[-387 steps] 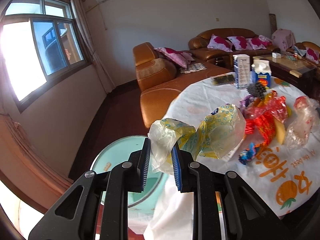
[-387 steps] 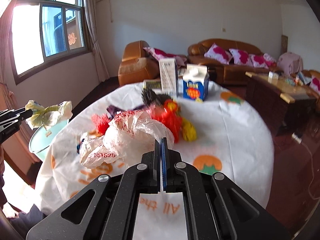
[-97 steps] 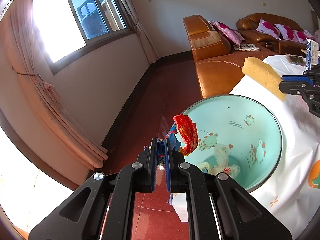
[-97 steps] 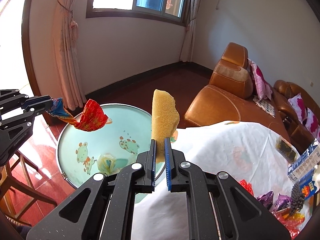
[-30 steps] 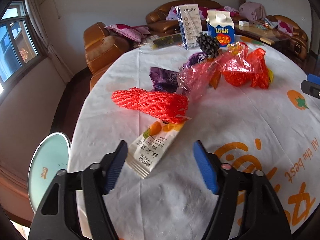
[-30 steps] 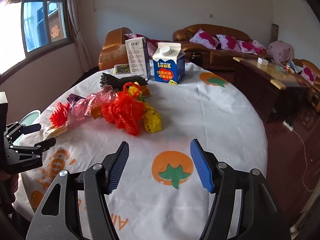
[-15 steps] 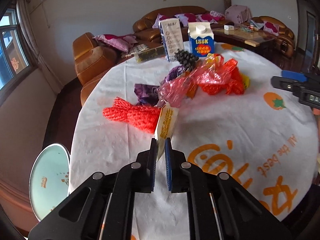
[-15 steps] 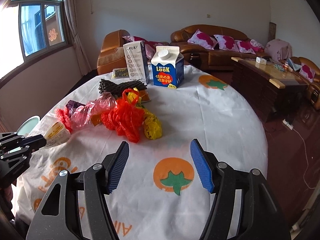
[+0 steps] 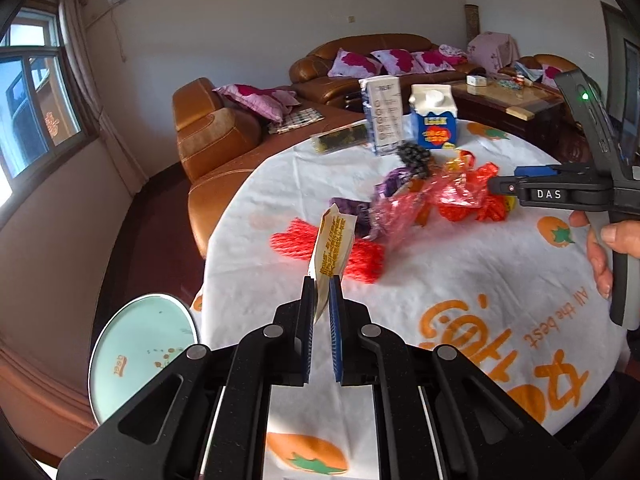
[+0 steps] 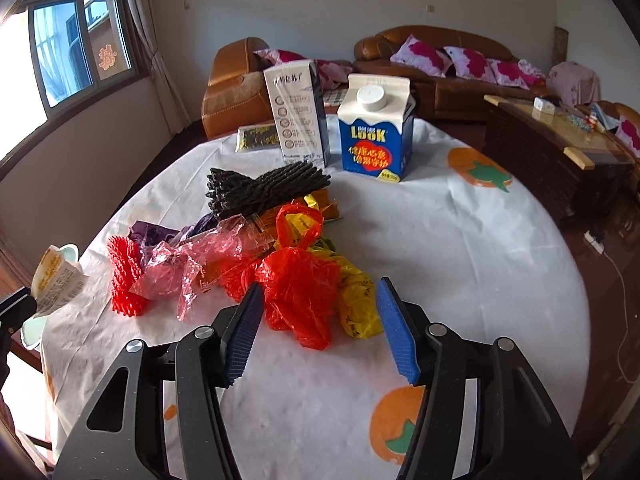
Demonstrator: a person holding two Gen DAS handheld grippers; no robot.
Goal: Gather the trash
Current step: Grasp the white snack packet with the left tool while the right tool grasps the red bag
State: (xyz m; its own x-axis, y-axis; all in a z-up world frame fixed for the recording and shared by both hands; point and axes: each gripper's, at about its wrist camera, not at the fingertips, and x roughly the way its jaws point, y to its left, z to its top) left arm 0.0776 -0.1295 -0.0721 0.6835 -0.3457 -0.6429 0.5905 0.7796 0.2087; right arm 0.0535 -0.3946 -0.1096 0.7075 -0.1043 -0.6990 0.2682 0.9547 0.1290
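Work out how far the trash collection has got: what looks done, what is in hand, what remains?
Done: nothing these views can confirm; the bin's contents are unclear. In hand: the left hand-held gripper is shut on a snack wrapper, lifted off the table; the right hand-held gripper is closing around the red plastic bag. Left: red net, pink bag, yellow bag, purple wrapper.

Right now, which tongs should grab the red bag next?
Right. The right tongs are empty, closing just in front of the red bag. The left tongs are shut on a wrapper, so they're busy.
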